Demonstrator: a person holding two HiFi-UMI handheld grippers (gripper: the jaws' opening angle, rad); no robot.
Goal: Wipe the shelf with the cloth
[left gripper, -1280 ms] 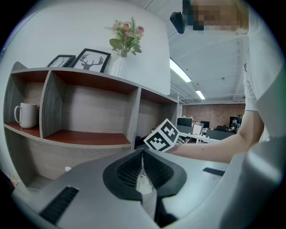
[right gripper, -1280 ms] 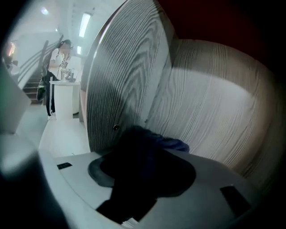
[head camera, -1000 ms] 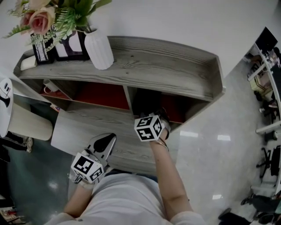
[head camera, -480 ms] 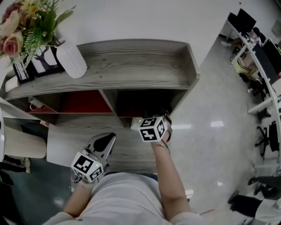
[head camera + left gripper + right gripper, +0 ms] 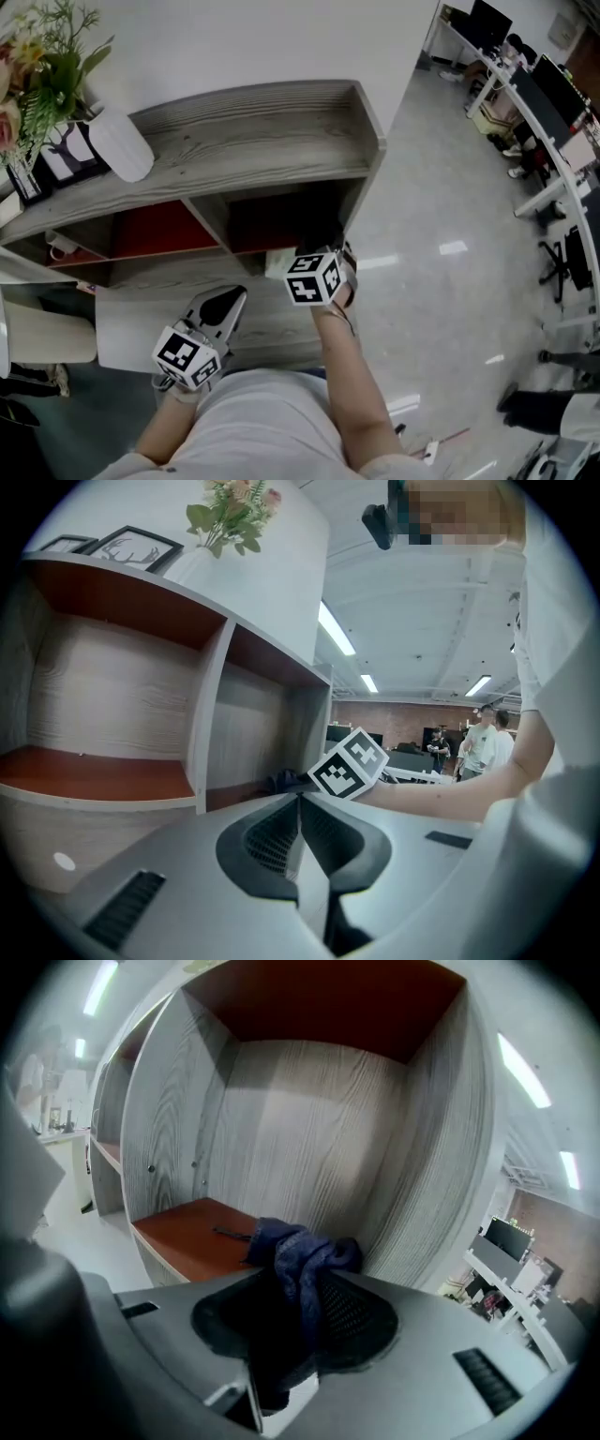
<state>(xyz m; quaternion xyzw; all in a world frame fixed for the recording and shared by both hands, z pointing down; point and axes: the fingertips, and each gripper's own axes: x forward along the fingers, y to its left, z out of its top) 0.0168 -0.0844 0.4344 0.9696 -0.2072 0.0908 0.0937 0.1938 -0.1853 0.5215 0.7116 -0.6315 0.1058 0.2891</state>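
Note:
The grey wooden shelf point(image 5: 253, 131) has red-floored compartments below its top board. My right gripper point(image 5: 330, 251) reaches into the mouth of the right compartment point(image 5: 309, 1101). A dark blue cloth point(image 5: 298, 1252) is bunched between its jaws, which are closing on it, and hangs just above the red floor point(image 5: 187, 1237). My left gripper point(image 5: 223, 303) stays back over the lower grey board, shut with nothing in it; in its own view the jaws point(image 5: 300, 808) meet.
A white vase point(image 5: 122, 145) with flowers point(image 5: 42, 66) and picture frames point(image 5: 67, 152) stand on the shelf top at left. A thin dark item point(image 5: 230, 1233) lies on the compartment floor. Office desks point(image 5: 544, 103) stand far right. People point(image 5: 483, 742) stand in the background.
The head view has swung, so the shelf sits further left and the office shows more. My right gripper stays at the right compartment's mouth. The left gripper has not moved.

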